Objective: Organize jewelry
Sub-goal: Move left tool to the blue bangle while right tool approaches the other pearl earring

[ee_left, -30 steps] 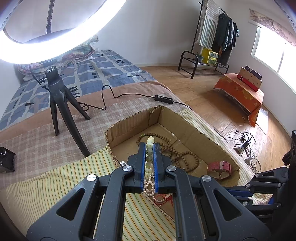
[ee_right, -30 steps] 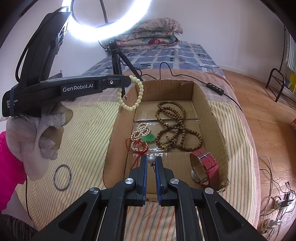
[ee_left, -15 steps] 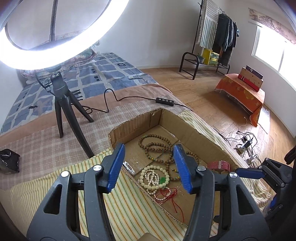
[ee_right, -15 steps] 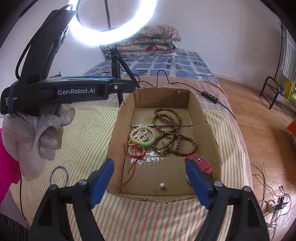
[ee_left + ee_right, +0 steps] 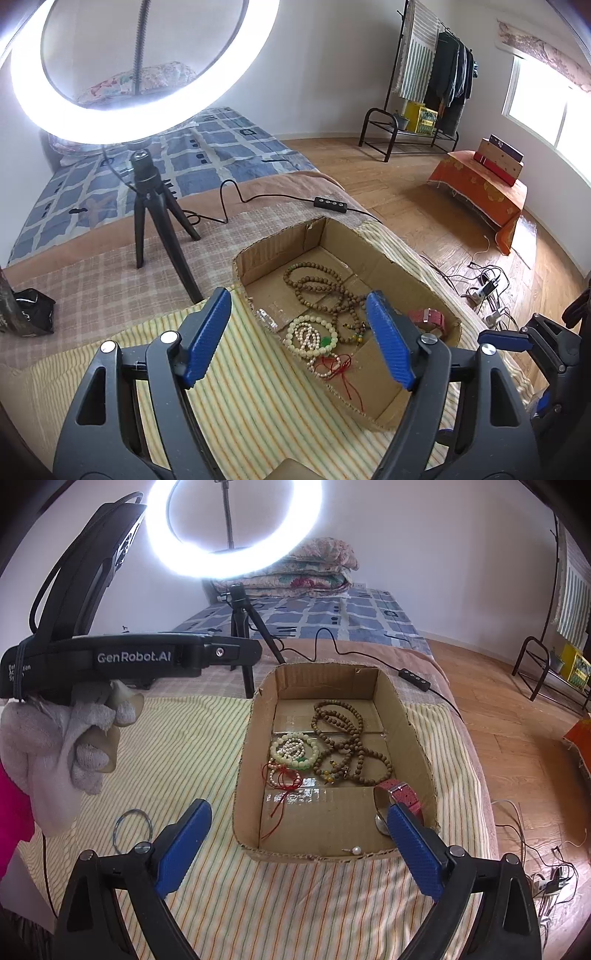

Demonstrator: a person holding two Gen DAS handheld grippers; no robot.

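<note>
Several pieces of jewelry now lie in the cardboard box on the bed: the pale bead bracelet you were holding a second ago rests on the small pearl strand beside the long brown bead necklace, and the pearl stud you had pinched in your right tongs sits loose on the box floor against the near wall. A red-strapped watch stands at the near right corner, and a red cord trails from the pearls.

Your left tongs are apart and opening wider with nothing between the pads; in their view the bracelet lies below them in the box. Your right tongs are likewise spread wide, opening, and empty. Both drops have landed inside the box, so those two pieces count as put away.

One thin metal bangle is left outside, on the striped cloth to the left of the box, just beyond your right tongs' left pad. It looks like the next piece to collect. Your gloved left hand holds its tool above the cloth, clear of the box. The ring light stands on its tripod behind the box.
</note>
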